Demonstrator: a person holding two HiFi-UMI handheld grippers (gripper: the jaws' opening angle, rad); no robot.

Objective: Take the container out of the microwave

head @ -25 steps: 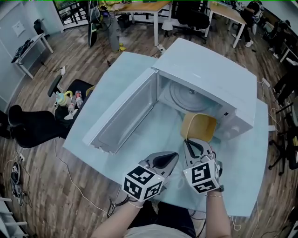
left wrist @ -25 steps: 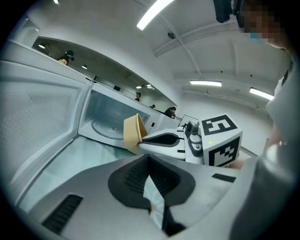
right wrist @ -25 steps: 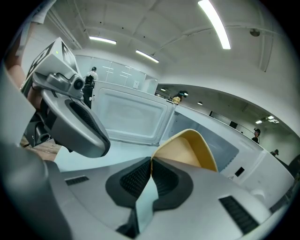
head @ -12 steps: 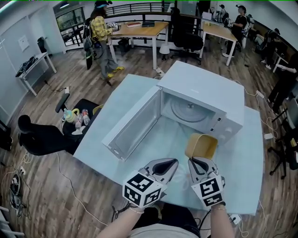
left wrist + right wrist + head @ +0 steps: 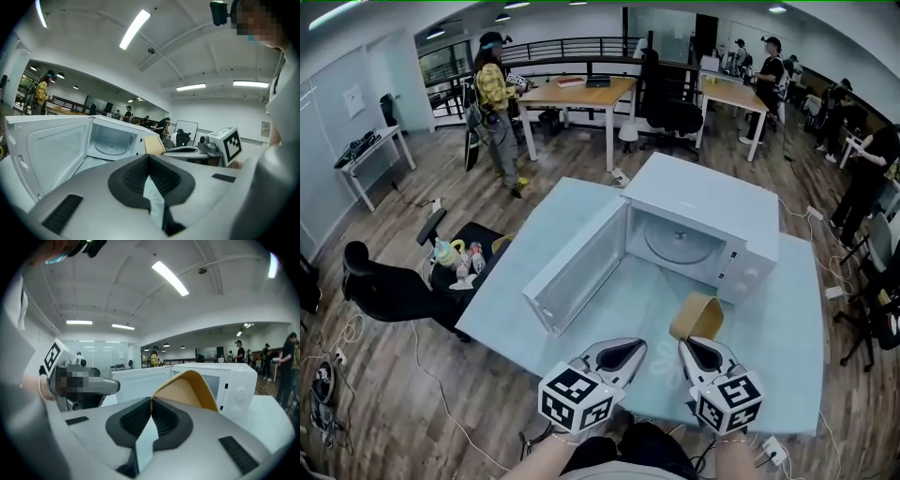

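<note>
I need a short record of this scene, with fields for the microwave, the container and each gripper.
microwave: white, on pale table, door open, only the turntable inside
container: tan, outside, in front of the microwave
right gripper: shut on the container's rim
left gripper: shut, holds nothing

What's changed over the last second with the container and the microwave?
The right gripper, shut on the container's rim, has drawn the yellow container back from the microwave mouth toward the person; it is now over the table, clear of the oven. Unchanged: the microwave door stands open, and the left gripper is shut and empty beside the right.
</note>
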